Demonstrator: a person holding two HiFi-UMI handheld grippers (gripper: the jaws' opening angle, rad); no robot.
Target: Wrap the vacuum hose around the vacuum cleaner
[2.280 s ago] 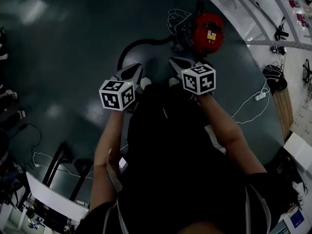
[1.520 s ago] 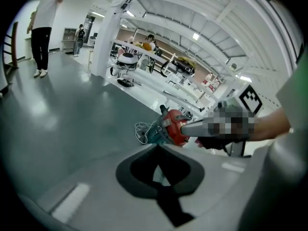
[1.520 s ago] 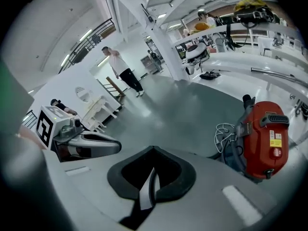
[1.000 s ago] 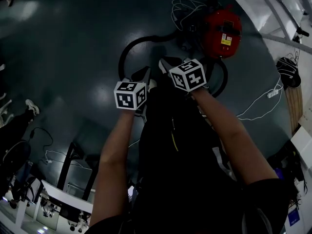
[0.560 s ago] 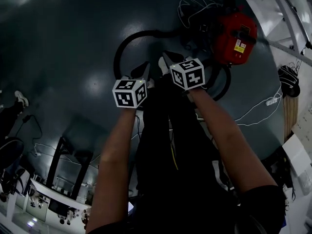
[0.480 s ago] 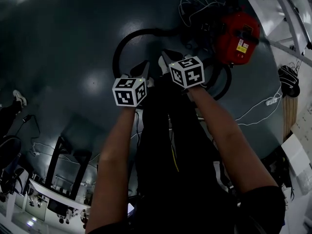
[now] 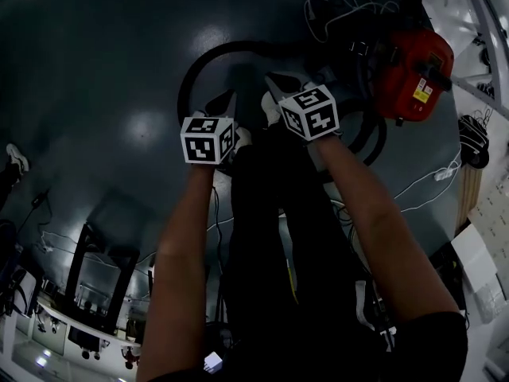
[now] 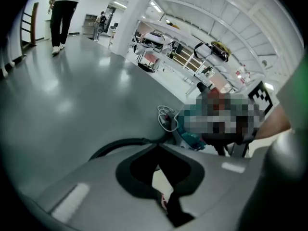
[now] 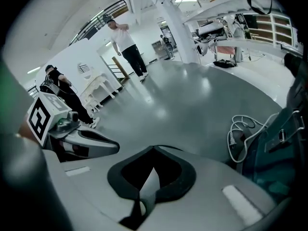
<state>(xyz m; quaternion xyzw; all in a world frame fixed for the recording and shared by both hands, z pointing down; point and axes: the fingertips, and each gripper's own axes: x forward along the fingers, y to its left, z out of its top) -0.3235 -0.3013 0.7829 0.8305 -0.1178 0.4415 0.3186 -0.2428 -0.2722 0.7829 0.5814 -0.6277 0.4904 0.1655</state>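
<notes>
To the left of the left tongs (image 7: 226, 100) I see much free floor (image 7: 95, 62), dark and shiny, with nothing on it until the edge of the view. Only low on the left, behind the tongs, stands a dark frame (image 7: 102, 255) with thin cables near it, so the room there is narrow.

The left tongs are closed, their tips meet, and nothing is between them. Just ahead of them the vacuum hose (image 7: 193, 72) lies on the floor in one wide black loop that runs to the right, toward the machine. The tongs are above it and I cannot tell that they touch it.

The right tongs (image 7: 278, 79) are just beside the left ones. They are also closed and empty.

Ahead and to the right of the right tongs stands the vacuum cleaner (image 7: 417, 72), one red body. A second bend of the hose curves on the floor just right of the right tongs, close beside the cleaner. One bundle of white cable (image 7: 338, 0) lies ahead of the right tongs, next to the cleaner.

Further right a thin white cord with a power strip (image 7: 442, 174) crosses the floor, and then the white wall base closes the space.

I count two tongs, one hose and one cleaner.
</notes>
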